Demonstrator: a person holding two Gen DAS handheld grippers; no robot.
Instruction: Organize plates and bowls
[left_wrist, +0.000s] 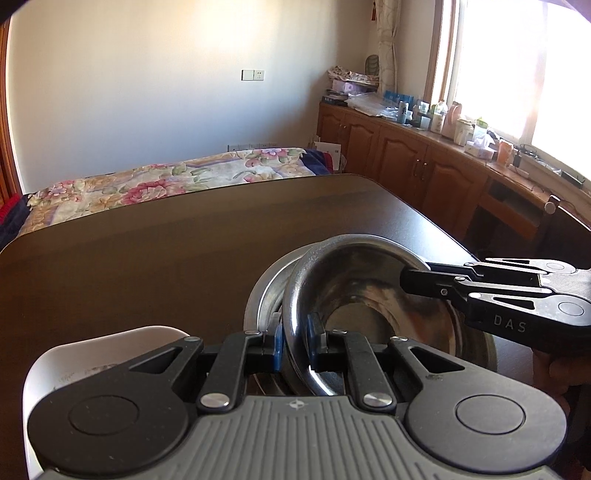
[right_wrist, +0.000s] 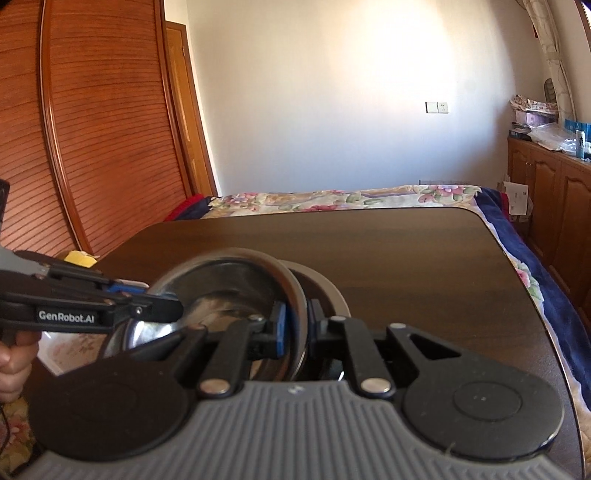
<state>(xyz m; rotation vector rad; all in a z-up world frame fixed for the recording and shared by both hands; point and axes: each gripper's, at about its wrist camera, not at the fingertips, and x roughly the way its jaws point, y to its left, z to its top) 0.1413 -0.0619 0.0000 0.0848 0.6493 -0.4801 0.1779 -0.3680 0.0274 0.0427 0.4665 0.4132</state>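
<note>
Two grippers are clamping one shiny round steel bowl (left_wrist: 369, 295) by opposite rims: the left gripper (left_wrist: 295, 341) is pinching the near-left edge, the right gripper (right_wrist: 295, 325) the far-right edge. It is hanging tilted just above a second steel bowl (left_wrist: 266, 291) on the dark wooden table (left_wrist: 147, 258), likely for nesting.

Left gripper (left_wrist: 295, 341) fingers (left_wrist: 277, 341) clamp steel bowl (left_wrist: 354, 295) rim.
</note>
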